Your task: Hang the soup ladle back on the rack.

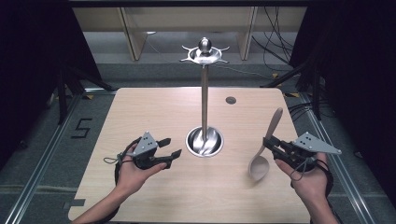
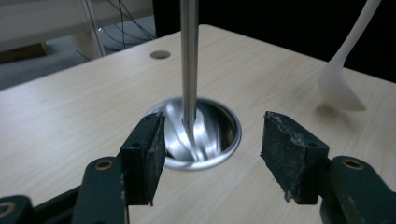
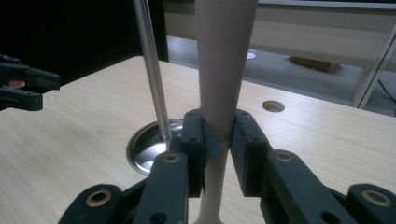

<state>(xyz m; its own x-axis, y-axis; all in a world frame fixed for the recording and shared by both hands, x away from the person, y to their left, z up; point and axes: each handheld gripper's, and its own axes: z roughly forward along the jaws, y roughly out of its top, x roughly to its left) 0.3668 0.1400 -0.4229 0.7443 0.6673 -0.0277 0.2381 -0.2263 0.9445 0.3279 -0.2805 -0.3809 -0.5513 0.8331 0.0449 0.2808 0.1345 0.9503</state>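
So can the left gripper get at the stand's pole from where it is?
Probably yes. The left gripper is open and empty, its jaws face the steel pole, with bare table between. The spoon stays off to the side in the right gripper.

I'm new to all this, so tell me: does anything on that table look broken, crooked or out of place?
Nothing stands out. The metal stand is upright on the table, and the right gripper holds the pale spoon tilted, bowl down. The left gripper is open.

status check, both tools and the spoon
Left tool open, empty. Right tool shut on spoon, bowl end low over table. Metal stand between the tools.
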